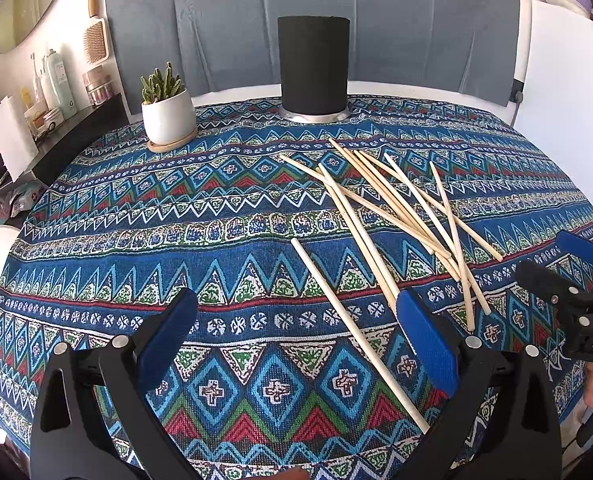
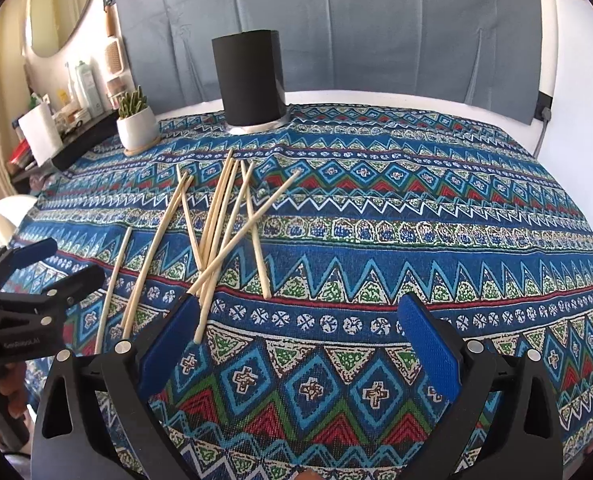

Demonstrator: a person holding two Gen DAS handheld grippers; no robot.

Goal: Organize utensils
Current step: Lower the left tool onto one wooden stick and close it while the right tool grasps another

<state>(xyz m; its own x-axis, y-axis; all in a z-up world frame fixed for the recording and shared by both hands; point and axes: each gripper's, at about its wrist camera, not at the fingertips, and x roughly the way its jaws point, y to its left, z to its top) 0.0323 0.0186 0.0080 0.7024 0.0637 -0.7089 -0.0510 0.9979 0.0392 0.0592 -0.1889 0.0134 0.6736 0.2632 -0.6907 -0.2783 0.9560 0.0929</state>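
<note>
Both tools spread, empty: left tool (image 1: 296,340), right tool (image 2: 300,340). Sticks (image 1: 408,204) scattered on bench cloth (image 1: 136,240), well short of black holder (image 1: 313,64). Step: first pickup, judged. Next: left straddles lone stick (image 1: 356,328), clamps, carries to holder

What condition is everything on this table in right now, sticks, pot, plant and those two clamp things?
Left tongs: open, empty, above the cloth.
Right tongs: open, empty.
Wooden chopsticks: loose, crisscrossed in a pile on the tablecloth.
Single chopstick: lying apart from the pile, between the left tongs' fingers in that view.
Black cylindrical holder: upright; inside not visible.
Potted succulent: upright on its saucer.
</note>
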